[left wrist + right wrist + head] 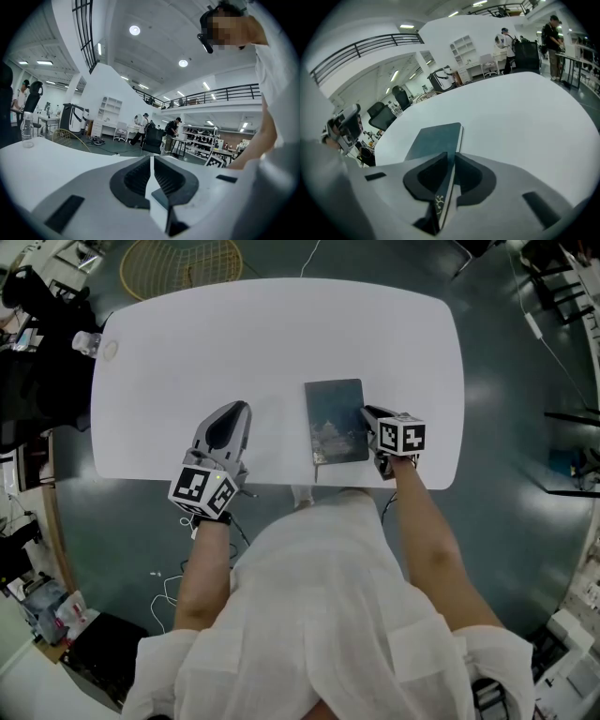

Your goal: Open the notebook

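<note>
One dark teal hardcover notebook (336, 420) lies closed on the white rounded tabletop (281, 329), near the edge by the person, and there are two handheld grippers. One clear plastic bottle (86, 341) stands at the far left corner of the table.

The right gripper (367, 414) is at the notebook's right long edge. In the right gripper view its jaws are pressed onto that edge, with the dark cover (436, 140) running between them. It seems to be pinching the cover alone, though the angle leaves that uncertain.

The left gripper (238, 409) rests on bare table, well to the left of the notebook. In the left gripper view its jaws are drawn together with nothing between them.
</note>
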